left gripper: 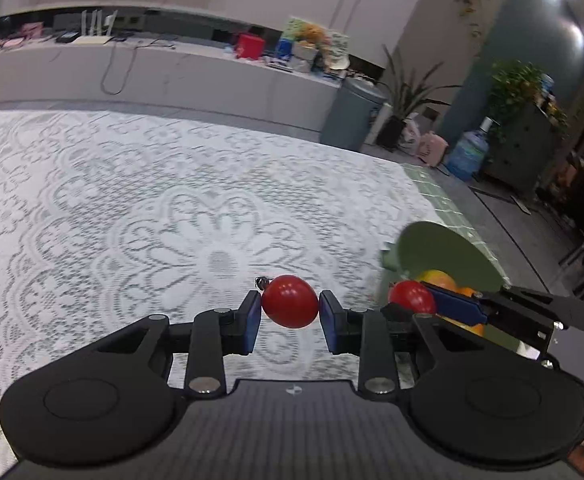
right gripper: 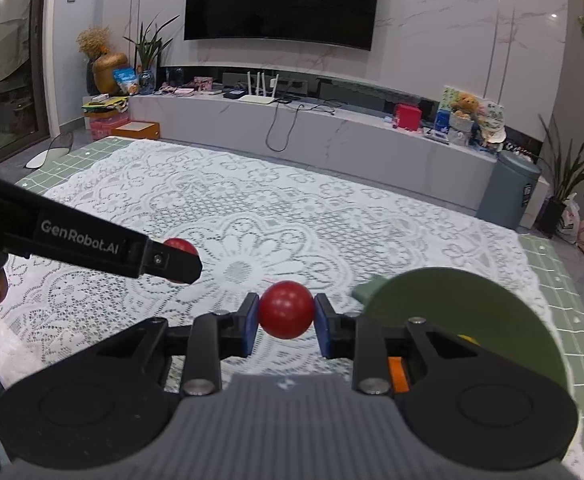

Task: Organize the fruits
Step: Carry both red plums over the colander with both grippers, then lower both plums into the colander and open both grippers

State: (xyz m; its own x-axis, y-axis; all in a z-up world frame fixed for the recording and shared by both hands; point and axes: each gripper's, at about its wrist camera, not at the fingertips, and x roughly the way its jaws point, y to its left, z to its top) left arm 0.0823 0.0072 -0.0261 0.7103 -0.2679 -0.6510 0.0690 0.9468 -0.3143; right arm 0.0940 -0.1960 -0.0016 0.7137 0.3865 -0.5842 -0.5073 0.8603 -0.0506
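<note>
Fruits first: from my left camera, my left gripper (left gripper: 290, 307) is clamped on a red tomato (left gripper: 289, 301) above the lace cloth (left gripper: 131, 208). Off to its right, my right gripper (left gripper: 416, 300) pinches another tomato (left gripper: 412, 295) by the green bowl (left gripper: 444, 252), where an orange (left gripper: 438, 278) already sits.

From my right camera, my right gripper (right gripper: 285, 316) squeezes its tomato (right gripper: 286, 310) beside the bowl (right gripper: 472, 304). I think both tomatoes still need dropping in. A TV (right gripper: 281, 0) hangs behind.

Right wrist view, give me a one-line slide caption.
Right gripper pinches a round red fruit above a white lace tablecloth, beside a green bowl.
</note>
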